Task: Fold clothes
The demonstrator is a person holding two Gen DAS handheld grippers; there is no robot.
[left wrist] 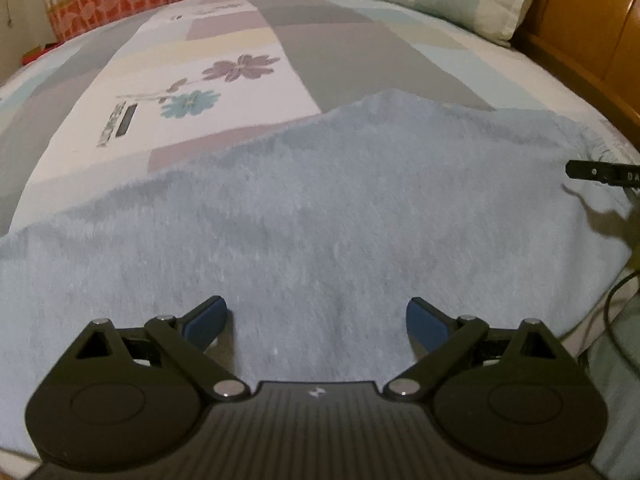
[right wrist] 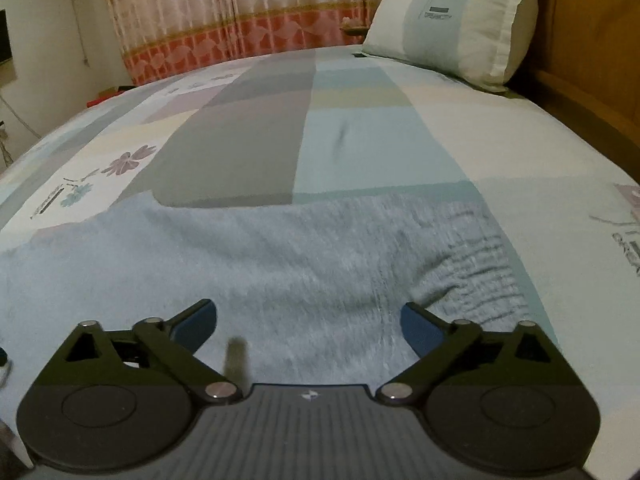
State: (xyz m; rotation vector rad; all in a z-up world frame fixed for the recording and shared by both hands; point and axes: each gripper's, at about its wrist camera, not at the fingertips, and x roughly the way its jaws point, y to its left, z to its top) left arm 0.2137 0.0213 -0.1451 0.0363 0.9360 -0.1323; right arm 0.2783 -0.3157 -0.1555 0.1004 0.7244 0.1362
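A fluffy light-blue garment (left wrist: 320, 208) lies spread flat on the bed, filling the near half of the left wrist view. In the right wrist view the same garment (right wrist: 260, 264) ends at the right in a gathered elastic band (right wrist: 476, 276). My left gripper (left wrist: 318, 322) hovers low over the garment's near part, wide open, nothing between its blue pads. My right gripper (right wrist: 308, 326) is also wide open just above the cloth beside the band. A tip of the right gripper (left wrist: 600, 172) shows at the right edge of the left wrist view.
The bed sheet (right wrist: 360, 128) has patchwork blocks and flower prints (left wrist: 208, 88). A pillow (right wrist: 460, 20) lies at the head by a wooden headboard (left wrist: 600, 20). Curtains (right wrist: 240, 12) hang beyond the far side. A dark cable (left wrist: 616, 312) hangs off the near right edge.
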